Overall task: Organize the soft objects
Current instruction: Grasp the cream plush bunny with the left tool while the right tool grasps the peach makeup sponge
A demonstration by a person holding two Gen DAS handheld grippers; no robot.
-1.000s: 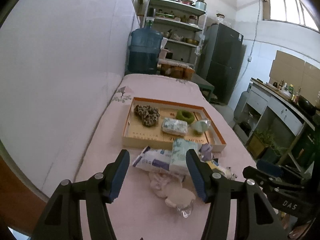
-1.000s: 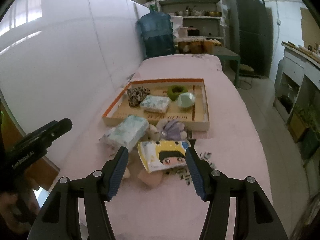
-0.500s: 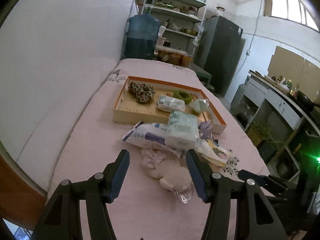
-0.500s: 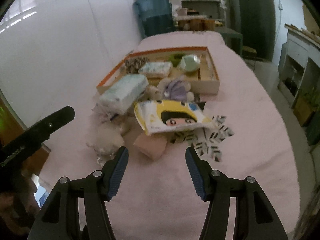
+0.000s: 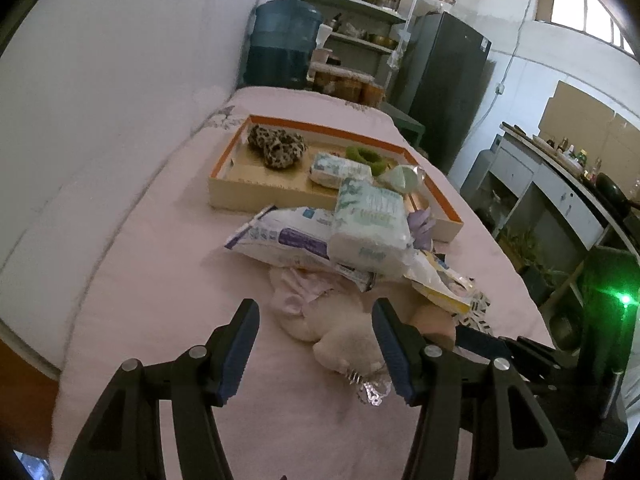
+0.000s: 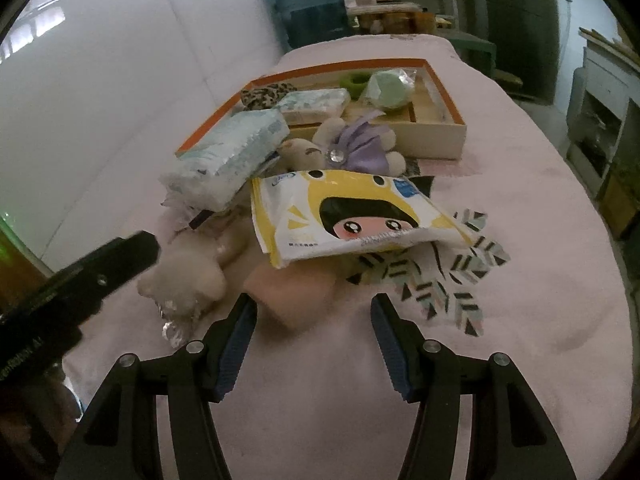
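Observation:
A pile of soft things lies on the pink table in front of an orange-rimmed tray [image 5: 224,196] [image 6: 448,136]. The pile holds a white tissue pack [image 5: 370,226] [image 6: 230,152], a blue-and-white wipes pack [image 5: 280,238], a yellow cartoon-face pack [image 6: 348,212], a white fluffy puff [image 5: 348,344] [image 6: 184,276], a pink sponge [image 6: 296,292], a purple-bowed plush [image 6: 360,148] and a patterned cloth [image 6: 448,284]. My left gripper [image 5: 314,352] is open just before the puff. My right gripper [image 6: 312,346] is open just before the sponge. Both are empty.
The tray holds a leopard scrunchie [image 5: 278,146], a small tissue pack [image 5: 338,164], a green ring [image 5: 366,156] and a pale green puff [image 6: 388,86]. A white wall runs along the left. A water jug [image 5: 286,44], shelves and a fridge stand behind.
Both grippers have moved forward and down toward the pile, which now looks larger and closer. Both stay open. Nothing on the table has moved.

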